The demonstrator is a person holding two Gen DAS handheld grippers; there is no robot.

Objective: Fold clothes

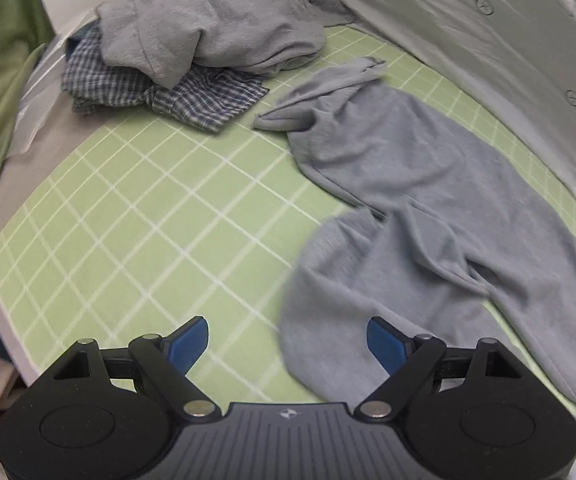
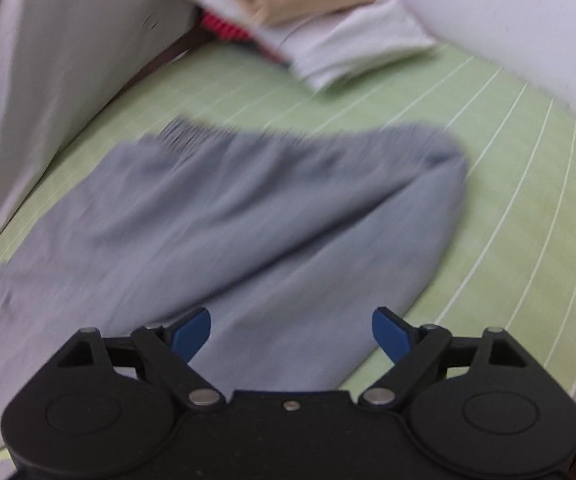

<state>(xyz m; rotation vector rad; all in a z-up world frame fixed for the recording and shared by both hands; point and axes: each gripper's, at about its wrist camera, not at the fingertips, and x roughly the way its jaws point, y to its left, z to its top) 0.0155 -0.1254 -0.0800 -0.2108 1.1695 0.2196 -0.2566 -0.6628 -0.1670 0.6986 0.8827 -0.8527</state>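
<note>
Grey-blue sweatpants point(image 1: 408, 184) lie spread on a green checked sheet point(image 1: 127, 216). In the left wrist view the legs run from the far middle to the near right. My left gripper point(image 1: 288, 344) is open and empty, just above the near leg end. In the right wrist view the same sweatpants point(image 2: 247, 216) show their gathered waistband point(image 2: 191, 136) at the far side. My right gripper point(image 2: 292, 336) is open and empty, hovering over the near part of the pants. The right wrist view is blurred.
A pile of clothes sits at the far left: a grey garment point(image 1: 207, 24) on a blue checked one point(image 1: 159, 92). A grey-white cloth wall point(image 1: 488, 40) runs along the right. Folded clothes point(image 2: 320, 20) are stacked in the far corner in the right wrist view.
</note>
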